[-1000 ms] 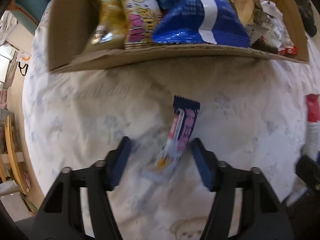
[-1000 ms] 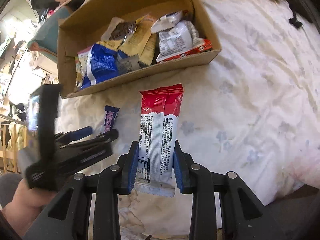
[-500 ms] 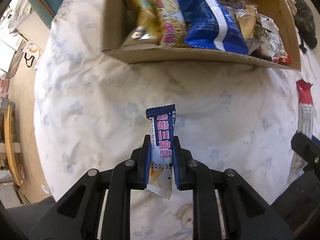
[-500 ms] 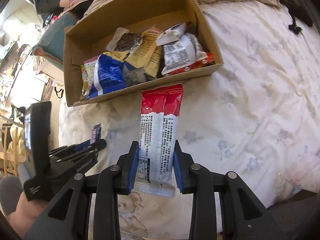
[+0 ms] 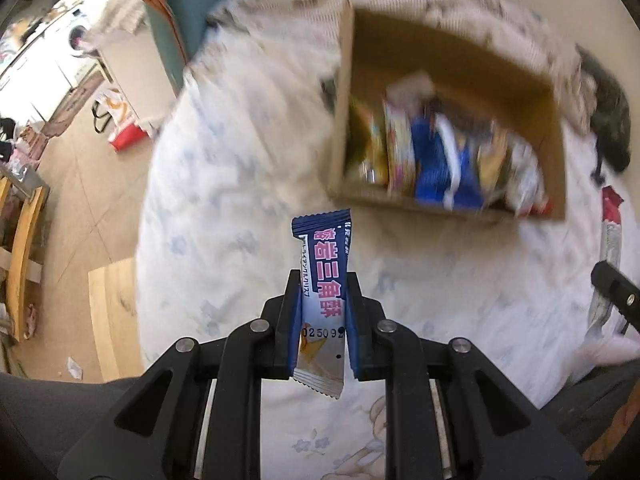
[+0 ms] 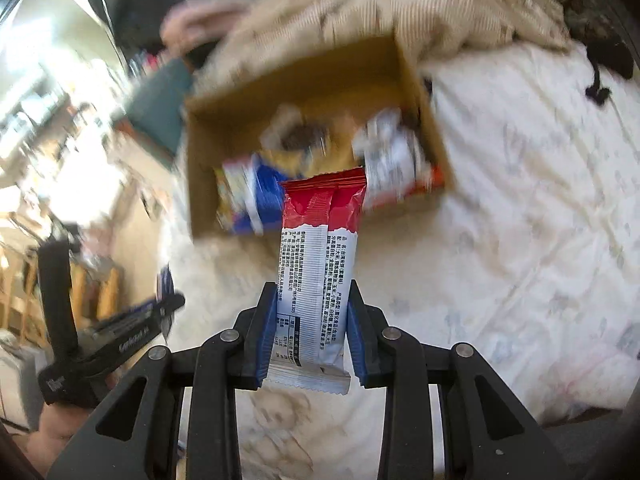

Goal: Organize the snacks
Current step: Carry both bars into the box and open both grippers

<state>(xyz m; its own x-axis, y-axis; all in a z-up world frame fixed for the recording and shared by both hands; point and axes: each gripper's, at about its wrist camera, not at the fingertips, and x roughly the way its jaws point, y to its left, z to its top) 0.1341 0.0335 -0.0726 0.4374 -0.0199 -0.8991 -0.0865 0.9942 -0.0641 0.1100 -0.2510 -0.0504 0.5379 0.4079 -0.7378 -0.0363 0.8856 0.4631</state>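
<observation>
My left gripper (image 5: 323, 304) is shut on a small dark blue snack packet with pink writing (image 5: 325, 280) and holds it upright above the white bedsheet (image 5: 240, 216). My right gripper (image 6: 312, 312) is shut on a long red and white snack bar (image 6: 318, 256), held in the air. An open cardboard box (image 5: 344, 92) with several snack bags stands ahead, blurred; in the right wrist view the box (image 6: 200, 176) is beyond the bar's tip. The right gripper and its bar (image 5: 610, 236) show at the right edge of the left view. The left gripper (image 6: 132, 332) shows at lower left of the right view.
The bed's left edge drops to a tiled floor (image 5: 80, 184) with wooden furniture (image 5: 24, 240) and a teal cushion (image 5: 176, 20). A beige knitted blanket (image 6: 400, 12) lies behind the box. A dark object (image 5: 608, 120) lies right of the box.
My left gripper closed on the blue packet and lifted it off the sheet. Both grippers have risen and pulled back from the box, with fast motion now. The right keeps its bar.
</observation>
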